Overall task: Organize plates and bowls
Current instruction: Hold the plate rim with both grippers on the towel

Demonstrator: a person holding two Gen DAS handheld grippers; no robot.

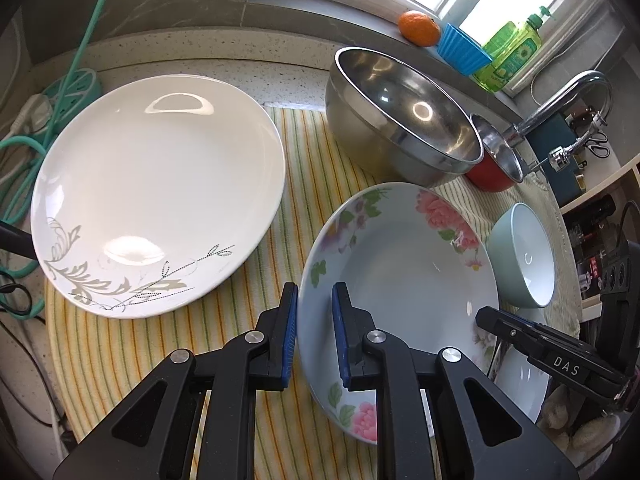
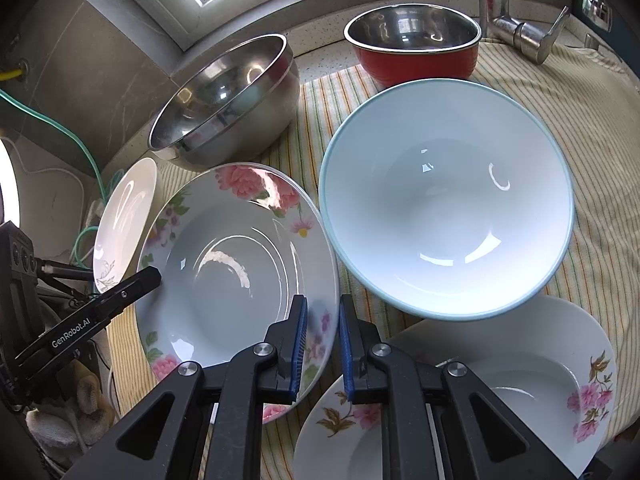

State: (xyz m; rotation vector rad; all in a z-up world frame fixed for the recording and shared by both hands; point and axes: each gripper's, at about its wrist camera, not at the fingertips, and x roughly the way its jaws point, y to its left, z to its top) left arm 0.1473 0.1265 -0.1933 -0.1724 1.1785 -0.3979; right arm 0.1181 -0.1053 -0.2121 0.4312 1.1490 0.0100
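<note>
A floral deep plate (image 1: 400, 276) (image 2: 240, 276) is held tilted above the striped mat. My left gripper (image 1: 315, 334) straddles its left rim, pads (image 1: 291, 336) on either side. My right gripper (image 2: 323, 346) straddles its right rim the same way. A big white plate with grey leaf pattern (image 1: 156, 192) (image 2: 124, 220) lies to the left. A pale green bowl (image 1: 524, 256) (image 2: 448, 200) sits to the right. A second floral plate (image 2: 500, 392) lies under my right gripper. A large steel bowl (image 1: 404, 120) (image 2: 224, 96) and a red steel bowl (image 1: 496, 168) (image 2: 414, 48) stand behind.
The striped mat (image 1: 140, 352) (image 2: 592, 128) covers the counter. A tap (image 1: 560, 104) (image 2: 500, 12) stands at the back right. An orange (image 1: 419, 28), blue cup (image 1: 462, 50) and green bottle (image 1: 510, 56) sit on the windowsill. A green cable and power strip (image 1: 72, 88) lie at left.
</note>
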